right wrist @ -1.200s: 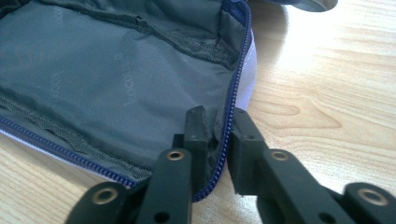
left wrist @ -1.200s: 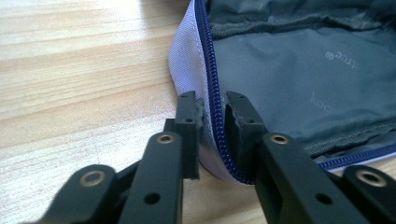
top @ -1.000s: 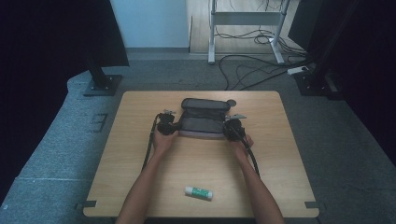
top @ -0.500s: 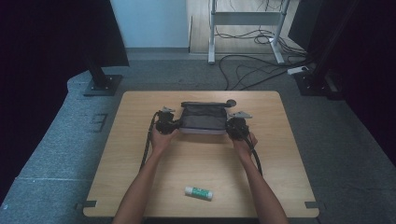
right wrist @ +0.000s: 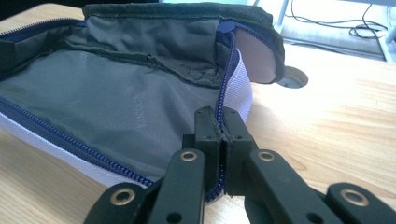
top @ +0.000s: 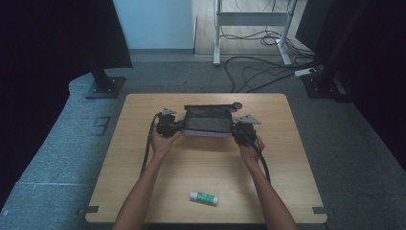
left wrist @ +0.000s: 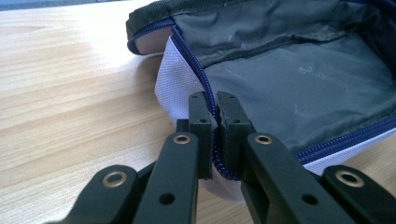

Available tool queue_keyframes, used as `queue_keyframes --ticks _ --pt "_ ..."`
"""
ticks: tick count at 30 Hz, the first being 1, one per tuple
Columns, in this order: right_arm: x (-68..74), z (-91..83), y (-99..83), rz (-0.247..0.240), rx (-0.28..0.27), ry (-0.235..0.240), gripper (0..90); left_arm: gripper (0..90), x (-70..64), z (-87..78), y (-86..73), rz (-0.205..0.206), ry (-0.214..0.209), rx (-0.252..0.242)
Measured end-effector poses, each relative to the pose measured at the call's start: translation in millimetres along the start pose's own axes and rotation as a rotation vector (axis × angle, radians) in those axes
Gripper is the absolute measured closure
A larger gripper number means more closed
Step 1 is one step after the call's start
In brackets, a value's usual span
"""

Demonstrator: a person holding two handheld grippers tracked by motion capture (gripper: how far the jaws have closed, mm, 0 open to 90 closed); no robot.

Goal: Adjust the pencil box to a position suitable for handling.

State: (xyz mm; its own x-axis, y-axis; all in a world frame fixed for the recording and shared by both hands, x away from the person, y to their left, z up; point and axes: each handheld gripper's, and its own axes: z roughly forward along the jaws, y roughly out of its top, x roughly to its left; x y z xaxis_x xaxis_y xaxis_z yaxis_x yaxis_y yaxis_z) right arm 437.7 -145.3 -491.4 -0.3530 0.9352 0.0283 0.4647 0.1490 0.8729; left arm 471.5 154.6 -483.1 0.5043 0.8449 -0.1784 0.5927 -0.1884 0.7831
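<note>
Open pouch (top: 208,120) held at mid-table, far from the glue stick (top: 203,197) lying near the front edge. Left gripper (left wrist: 212,109) clamped on the blue zipper (left wrist: 196,70) edge at the pouch's left end; right gripper (right wrist: 216,122) pinched shut on the same zipper edge at the pouch's right end, grey lining (right wrist: 107,98) exposed between them. Likely risks: thin zipper tape slipping from either pinch under uneven pull, mouth sagging closed, or pouch sliding across the table (top: 143,191) toward the hole (right wrist: 292,77) beside its right end.
</note>
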Motion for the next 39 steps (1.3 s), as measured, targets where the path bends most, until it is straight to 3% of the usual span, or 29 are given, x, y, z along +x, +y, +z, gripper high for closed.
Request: queue_keyframes --ticks 10,25,39 --pt "4.6 -7.2 4.4 0.005 -0.014 0.027 86.5 86.1 -3.7 -21.4 5.8 0.031 -0.001 -0.033" --pt "14.9 -19.2 15.4 -0.024 -0.049 0.042 86.6 86.5 -3.8 -43.6 10.6 0.038 -0.005 -0.078" --pt "23.2 -26.3 17.2 -0.037 -0.065 0.061 86.6 86.8 -4.9 -58.1 4.1 0.050 -0.007 -0.106"
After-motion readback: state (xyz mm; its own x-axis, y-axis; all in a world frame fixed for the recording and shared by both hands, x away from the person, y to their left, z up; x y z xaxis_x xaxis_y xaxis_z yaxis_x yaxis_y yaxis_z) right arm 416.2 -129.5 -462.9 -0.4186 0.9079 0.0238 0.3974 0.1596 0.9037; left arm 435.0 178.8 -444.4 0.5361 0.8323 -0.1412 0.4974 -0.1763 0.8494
